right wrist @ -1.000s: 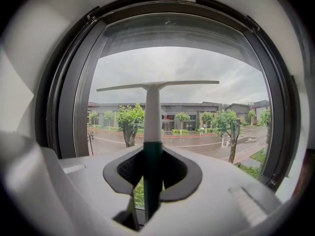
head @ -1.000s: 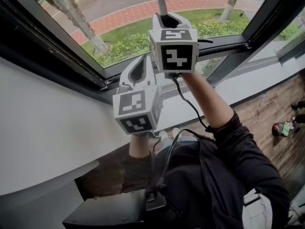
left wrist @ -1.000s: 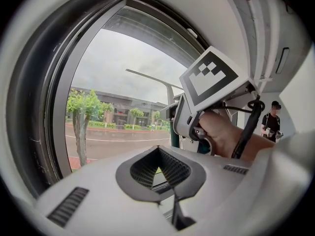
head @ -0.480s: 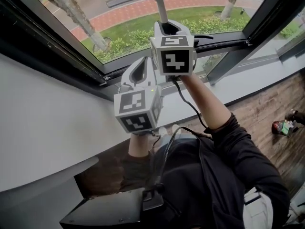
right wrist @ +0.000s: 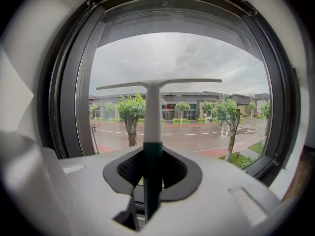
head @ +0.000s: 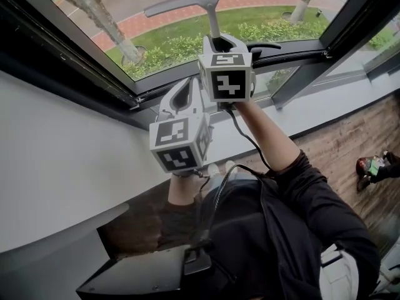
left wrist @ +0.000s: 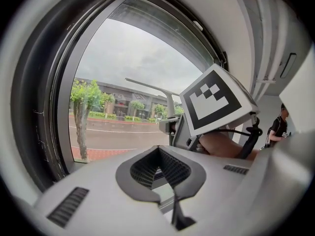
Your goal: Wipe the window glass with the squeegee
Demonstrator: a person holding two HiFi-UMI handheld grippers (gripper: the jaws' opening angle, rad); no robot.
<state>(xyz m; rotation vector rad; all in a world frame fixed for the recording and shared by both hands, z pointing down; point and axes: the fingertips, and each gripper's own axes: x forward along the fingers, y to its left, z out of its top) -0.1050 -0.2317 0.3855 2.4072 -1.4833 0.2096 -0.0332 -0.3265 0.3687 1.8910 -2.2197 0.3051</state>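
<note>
- The dark metal window frame (head: 75, 61) is bordering the left side of the clear window glass (head: 169, 30), which is giving onto a wet road and trees.
- The left claw (left wrist: 160, 176) is hanging low, just beside the right one. Its jaws are sitting clenched together with nothing between them, and it is touching neither pane nor tool.
- The pale grey T-shaped squeegee with a dark green handle (right wrist: 151, 117) is standing in front of the lower part of the glass. The right claw (right wrist: 152, 176) is grasping it, both jaws pressing on the green handle.
- Its long axis is running straight out of that claw, up and away towards the pane. The thin blade (right wrist: 162, 83) is crossing the far end nearly level, its left tip sitting slightly lower in the right gripper view.
- Whether the blade's edge is actually pressing on the glass, I cannot tell.
- The tool is probably handling as light and stiff along the shaft, with only the wiping lip giving way.
- The handle is looking like the sensible place to hold. A slim, smooth stem may be twisting between the jaws once the wide blade is dragging, so a firm squeeze seems wise.
- The glass itself is likely to be slick and breakable, calling for even pressure rather than force.
</note>
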